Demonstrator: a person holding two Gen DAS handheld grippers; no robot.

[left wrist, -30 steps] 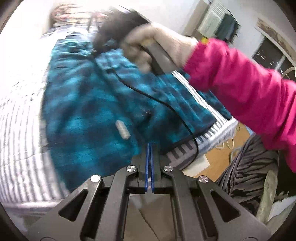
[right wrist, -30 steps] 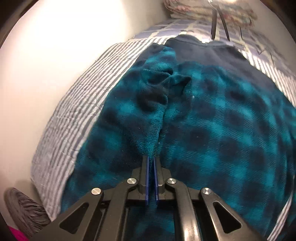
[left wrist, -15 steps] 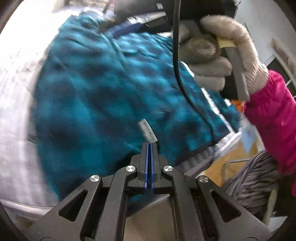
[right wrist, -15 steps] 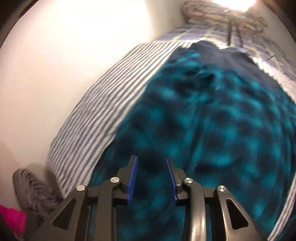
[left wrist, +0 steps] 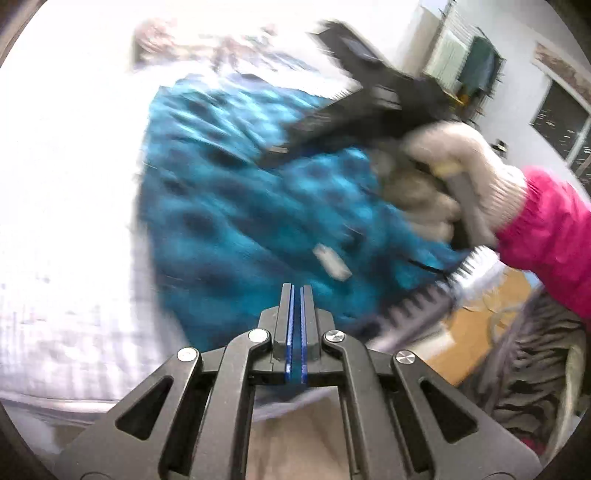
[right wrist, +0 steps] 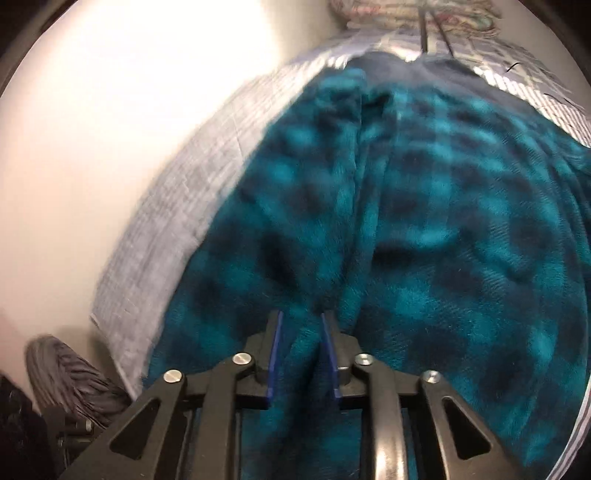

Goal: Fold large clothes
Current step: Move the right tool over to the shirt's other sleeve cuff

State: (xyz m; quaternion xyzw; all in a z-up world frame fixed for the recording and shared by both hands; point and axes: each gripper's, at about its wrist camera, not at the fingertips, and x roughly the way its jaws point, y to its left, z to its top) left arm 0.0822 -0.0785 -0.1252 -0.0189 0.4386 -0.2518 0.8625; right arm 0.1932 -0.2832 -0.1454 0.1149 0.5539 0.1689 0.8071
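Left gripper (left wrist: 295, 291): blue pads pressed together, nothing visible between them, tips at the near hem of the fleece (left wrist: 236, 206). Right gripper (right wrist: 302, 325): jaws parted, a raised ridge of the fleece (right wrist: 406, 240) standing between the pads; whether the pads touch it cannot be told through the blur. Fleece: teal and dark check, spread flat on the striped bed (right wrist: 207, 184), long axis running away from the right gripper toward the dark collar band (right wrist: 391, 62) at the far end. White tag (left wrist: 331, 261) on the fleece, just beyond the left gripper's tips. Right hand (left wrist: 443, 177), gloved, pink sleeve (left wrist: 546, 236), holds the right gripper over the fleece's right side in the left view and hides that part; the gripper's tips cannot be made out there. Bed left of the fleece is overexposed, stripes barely readable. Folded patterned bedding (right wrist: 413, 14) beyond the collar, cut by the frame edge. Both views motion-blurred.
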